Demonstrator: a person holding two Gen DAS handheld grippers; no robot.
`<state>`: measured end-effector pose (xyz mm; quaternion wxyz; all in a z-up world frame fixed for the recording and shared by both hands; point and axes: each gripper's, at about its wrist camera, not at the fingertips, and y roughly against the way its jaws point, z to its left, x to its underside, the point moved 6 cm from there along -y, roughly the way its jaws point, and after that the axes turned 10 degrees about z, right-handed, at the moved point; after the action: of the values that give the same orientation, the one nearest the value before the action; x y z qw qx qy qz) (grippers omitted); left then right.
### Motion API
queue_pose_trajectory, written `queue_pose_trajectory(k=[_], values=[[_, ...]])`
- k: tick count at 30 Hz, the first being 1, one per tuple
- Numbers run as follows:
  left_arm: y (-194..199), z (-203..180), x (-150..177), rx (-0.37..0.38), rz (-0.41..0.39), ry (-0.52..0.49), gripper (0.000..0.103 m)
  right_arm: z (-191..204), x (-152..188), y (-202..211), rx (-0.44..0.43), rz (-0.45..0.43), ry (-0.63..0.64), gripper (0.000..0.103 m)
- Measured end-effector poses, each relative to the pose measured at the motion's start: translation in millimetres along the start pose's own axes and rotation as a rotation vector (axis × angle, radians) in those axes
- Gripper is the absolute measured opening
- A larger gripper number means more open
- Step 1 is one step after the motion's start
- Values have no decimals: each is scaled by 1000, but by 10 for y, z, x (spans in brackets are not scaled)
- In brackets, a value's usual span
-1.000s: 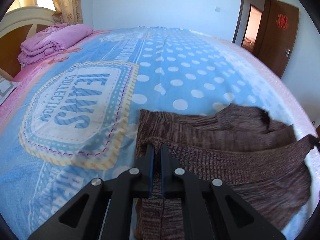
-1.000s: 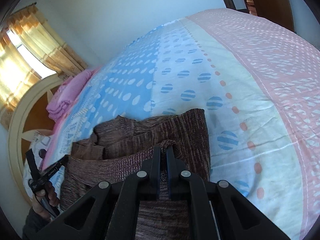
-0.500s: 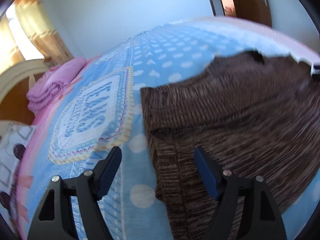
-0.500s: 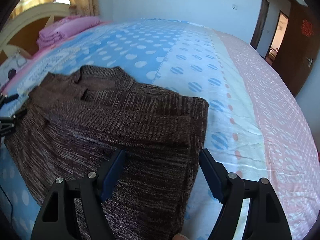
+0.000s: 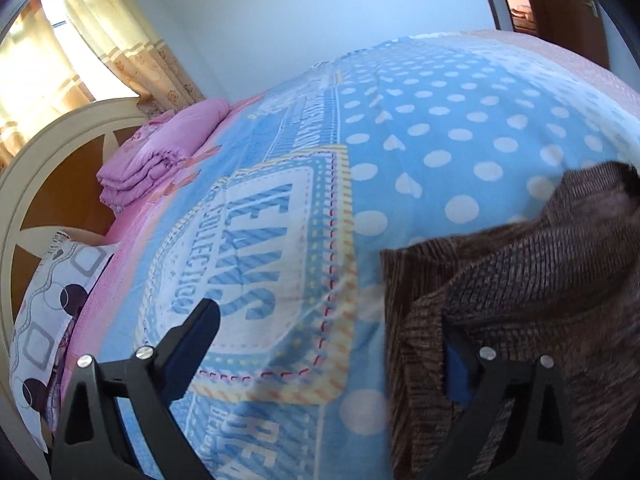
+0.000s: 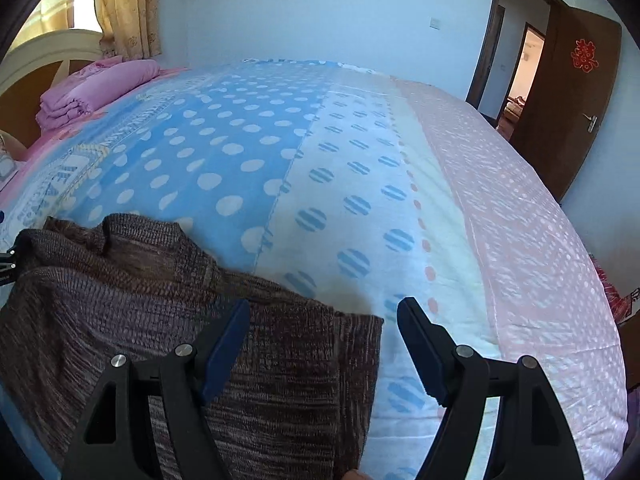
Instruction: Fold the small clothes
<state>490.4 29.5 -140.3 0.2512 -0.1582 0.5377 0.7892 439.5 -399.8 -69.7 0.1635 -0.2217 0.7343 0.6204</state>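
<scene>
A brown knitted garment point(image 5: 520, 300) lies folded on the bed, at the right in the left wrist view and at the lower left in the right wrist view point(image 6: 168, 320). My left gripper point(image 5: 328, 340) is open over the garment's left edge; its right finger point(image 5: 460, 364) is partly tucked under a raised fold of the knit, its left finger over the bedspread. My right gripper point(image 6: 324, 340) is open above the garment's right edge, holding nothing. The tip of my left gripper shows at the far left of the right wrist view.
The bed carries a blue polka-dot bedspread point(image 6: 248, 152) with a pink band point(image 6: 520, 220) on the right. A folded pink blanket point(image 5: 160, 160) and a patterned pillow point(image 5: 44, 320) lie by the headboard point(image 5: 24, 184). An open brown door point(image 6: 568, 100) stands at the right.
Both grippers were shut on the garment a second ago; they have opened, let it go, and drawn outward to its left and right edges. The garment now rests folded on the bed.
</scene>
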Motion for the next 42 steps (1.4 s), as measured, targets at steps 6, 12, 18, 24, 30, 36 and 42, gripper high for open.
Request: queue_pose_trajectory(k=[6,12,18,24,30,36,42], values=[[-243,-30,105,168,118,65,102,-55,246,14,-64,-8,-49,76],[-428,44,-104,316,244,235,103,141,290,110,-94,-41,2,76],[-601,-52,18,375,424,229,103,256,339,65,-127,-35,22,76],[-509,137,37,548,419,313,103,377,423,-5,-114,-34,62,76],[-551,95,75,570,463,369,103,567,391,56,-136,-31,99,76],[-565,-61,59,540,503,336,103,720,485,-44,-102,-14,141,76],[-452,-105,-186,832,481,562,103,740,561,-89,-107,-17,129,76]])
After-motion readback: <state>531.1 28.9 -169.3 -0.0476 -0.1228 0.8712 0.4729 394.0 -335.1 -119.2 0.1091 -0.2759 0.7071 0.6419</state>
